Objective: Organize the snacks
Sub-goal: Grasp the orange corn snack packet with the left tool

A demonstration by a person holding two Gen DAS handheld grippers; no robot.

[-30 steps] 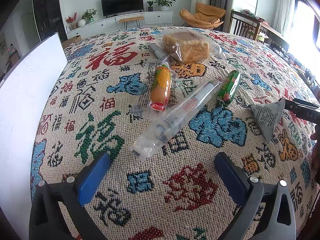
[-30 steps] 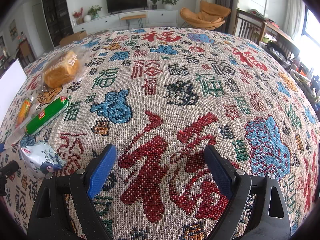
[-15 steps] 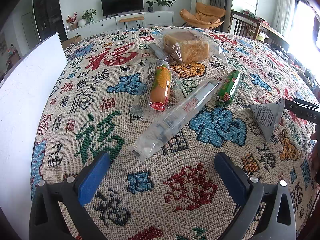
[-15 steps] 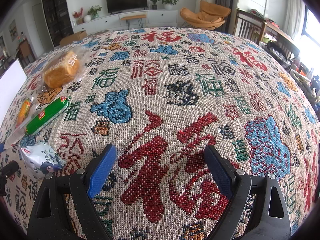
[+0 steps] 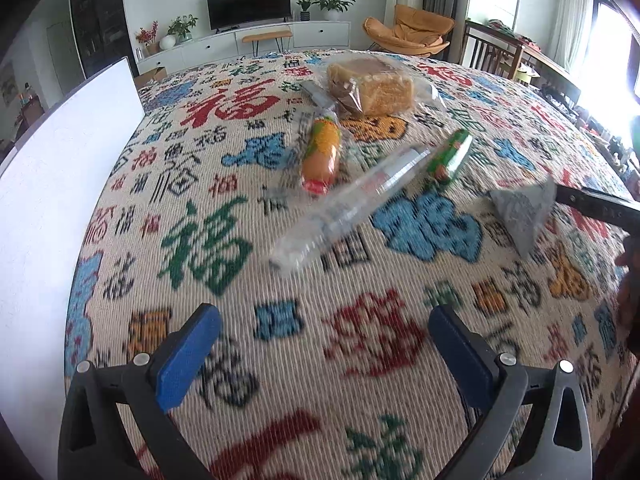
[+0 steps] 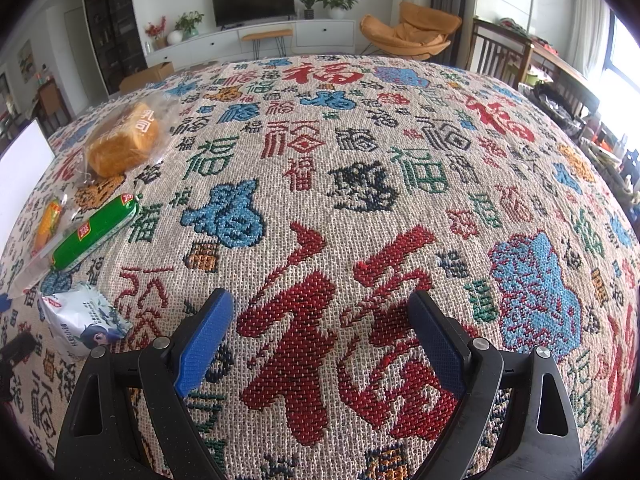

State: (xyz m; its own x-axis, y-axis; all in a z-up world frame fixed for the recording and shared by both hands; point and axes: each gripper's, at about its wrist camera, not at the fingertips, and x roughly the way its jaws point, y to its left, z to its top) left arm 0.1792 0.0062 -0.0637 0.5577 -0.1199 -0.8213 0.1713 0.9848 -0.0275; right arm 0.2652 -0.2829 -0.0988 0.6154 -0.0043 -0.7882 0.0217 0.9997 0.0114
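Both jaws gaping, empty; left gripper (image 5: 324, 354) hovering near long clear crinkly plastic packet (image 5: 344, 208), risking slipping off the film.

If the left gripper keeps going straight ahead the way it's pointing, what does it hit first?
Probably the long clear plastic packet, lying ahead of the open left gripper; only bare patterned woven tablecloth lies between, though depth is uncertain.

- Left gripper (image 5: 324, 344): two black plastic arms at the lower corners of the frame, each with a triangular cutout and round silver screws.
- Its fingers (image 5: 188, 356) carry blue ribbed pads.
- Right gripper (image 6: 320, 336): same black frame, silver screws, triangular cutouts, blue textured pads (image 6: 206, 340).
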